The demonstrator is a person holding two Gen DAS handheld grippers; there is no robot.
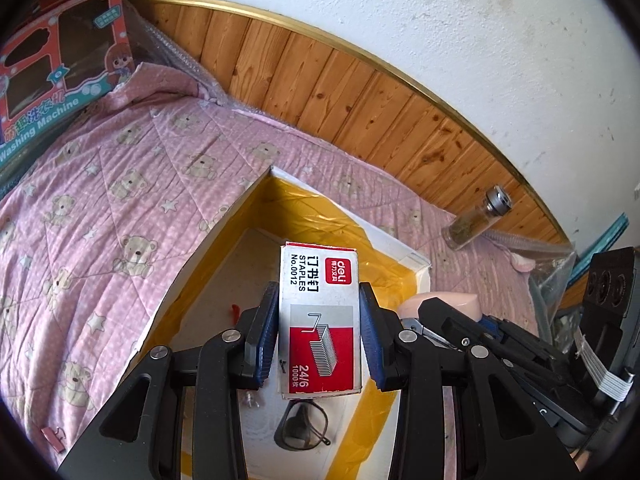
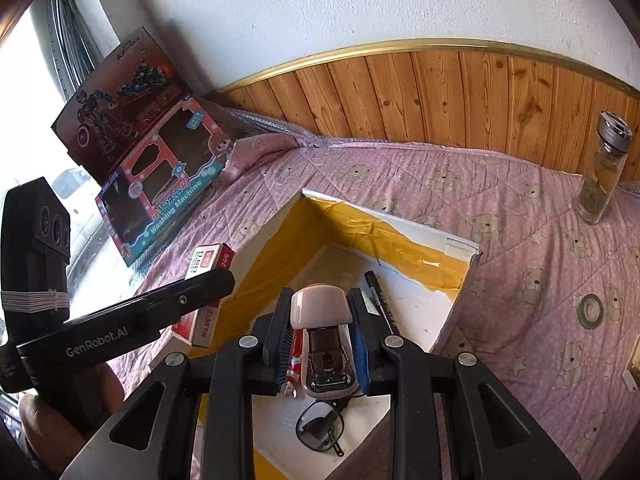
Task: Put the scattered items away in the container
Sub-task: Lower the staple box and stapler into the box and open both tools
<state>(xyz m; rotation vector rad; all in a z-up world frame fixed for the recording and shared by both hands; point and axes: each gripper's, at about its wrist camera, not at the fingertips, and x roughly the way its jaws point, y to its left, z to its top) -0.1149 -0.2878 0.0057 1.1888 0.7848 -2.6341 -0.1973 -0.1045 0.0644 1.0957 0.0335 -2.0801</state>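
Note:
My left gripper is shut on a red and white box of staples and holds it above the open cardboard box lined with yellow tape. My right gripper is shut on a pink stapler over the same box. The staples box and the left gripper's arm show at the left of the right wrist view. Inside the box lie eyeglasses, also in the right wrist view, and a black pen.
A pink bear-print quilt covers the bed. A glass jar stands by the wooden wall panel. Toy boxes lean at the left. A roll of tape and a pink binder clip lie on the quilt.

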